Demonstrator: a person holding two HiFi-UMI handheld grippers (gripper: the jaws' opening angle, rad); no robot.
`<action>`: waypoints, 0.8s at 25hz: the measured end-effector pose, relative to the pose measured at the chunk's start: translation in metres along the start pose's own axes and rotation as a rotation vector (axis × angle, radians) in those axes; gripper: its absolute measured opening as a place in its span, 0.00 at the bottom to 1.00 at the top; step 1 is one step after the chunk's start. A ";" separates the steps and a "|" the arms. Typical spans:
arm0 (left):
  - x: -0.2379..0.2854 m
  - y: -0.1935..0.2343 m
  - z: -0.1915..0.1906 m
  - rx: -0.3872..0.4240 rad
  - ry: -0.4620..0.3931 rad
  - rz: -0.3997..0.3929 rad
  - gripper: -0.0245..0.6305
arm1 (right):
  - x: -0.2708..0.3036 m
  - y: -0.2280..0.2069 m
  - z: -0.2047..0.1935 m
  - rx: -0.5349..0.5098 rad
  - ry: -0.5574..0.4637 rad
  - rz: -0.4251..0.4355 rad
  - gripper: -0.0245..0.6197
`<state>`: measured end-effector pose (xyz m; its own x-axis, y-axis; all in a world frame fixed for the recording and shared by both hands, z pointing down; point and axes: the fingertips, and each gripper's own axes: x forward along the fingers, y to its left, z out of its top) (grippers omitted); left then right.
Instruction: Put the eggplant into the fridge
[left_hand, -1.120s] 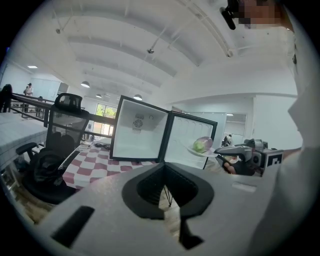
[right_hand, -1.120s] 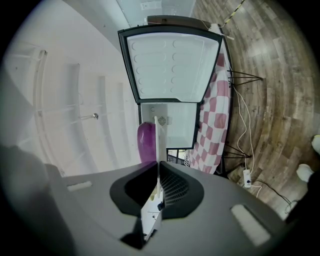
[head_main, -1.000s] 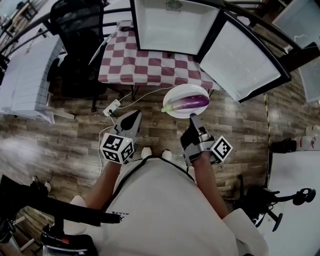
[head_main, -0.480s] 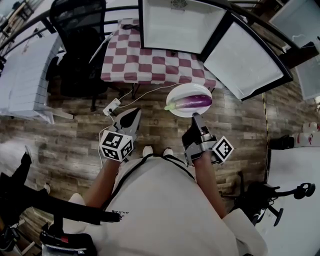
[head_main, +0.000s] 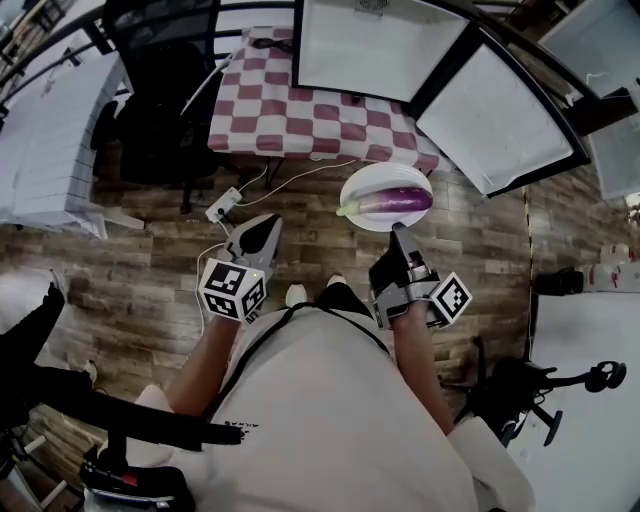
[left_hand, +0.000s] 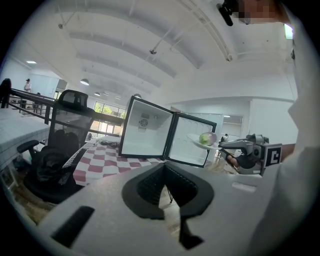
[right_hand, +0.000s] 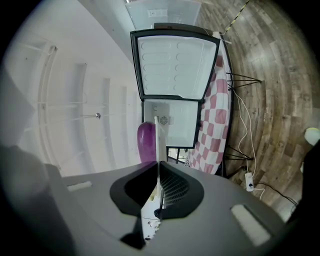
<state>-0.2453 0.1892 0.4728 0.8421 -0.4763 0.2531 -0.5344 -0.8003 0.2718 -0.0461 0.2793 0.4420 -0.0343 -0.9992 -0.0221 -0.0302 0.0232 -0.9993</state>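
A purple eggplant (head_main: 396, 202) lies on a white plate (head_main: 366, 183), and my right gripper (head_main: 398, 233) is shut on the plate's near rim and holds it level above the wooden floor. In the right gripper view the plate (right_hand: 156, 142) shows edge-on between the jaws, with the eggplant (right_hand: 146, 142) to its left. The small fridge (head_main: 378, 45) stands open on a red-and-white checkered table (head_main: 290, 115), its door (head_main: 500, 110) swung to the right. My left gripper (head_main: 262, 226) hangs shut and empty to the left of the plate. The left gripper view shows the fridge (left_hand: 147, 135) ahead.
A black office chair (head_main: 160, 90) stands left of the table. A power strip (head_main: 222, 210) and cables lie on the floor under the table's front edge. A white table (head_main: 50, 140) is at far left, and a black stand (head_main: 540, 390) at lower right.
Both grippers have moved a little toward the fridge, and the plate with the eggplant went along in the right one. The grip is unchanged.
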 end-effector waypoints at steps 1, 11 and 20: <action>-0.002 0.002 -0.001 -0.001 0.000 0.002 0.05 | 0.000 0.000 -0.001 -0.002 0.000 -0.004 0.07; -0.001 0.016 -0.007 -0.015 0.002 0.023 0.05 | 0.015 -0.002 0.004 -0.017 0.007 -0.003 0.07; 0.037 0.030 0.008 -0.004 0.000 0.030 0.05 | 0.052 -0.008 0.028 -0.012 0.027 0.009 0.07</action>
<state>-0.2299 0.1445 0.4827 0.8259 -0.4996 0.2613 -0.5593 -0.7844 0.2680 -0.0201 0.2259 0.4476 -0.0616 -0.9977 -0.0297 -0.0418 0.0323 -0.9986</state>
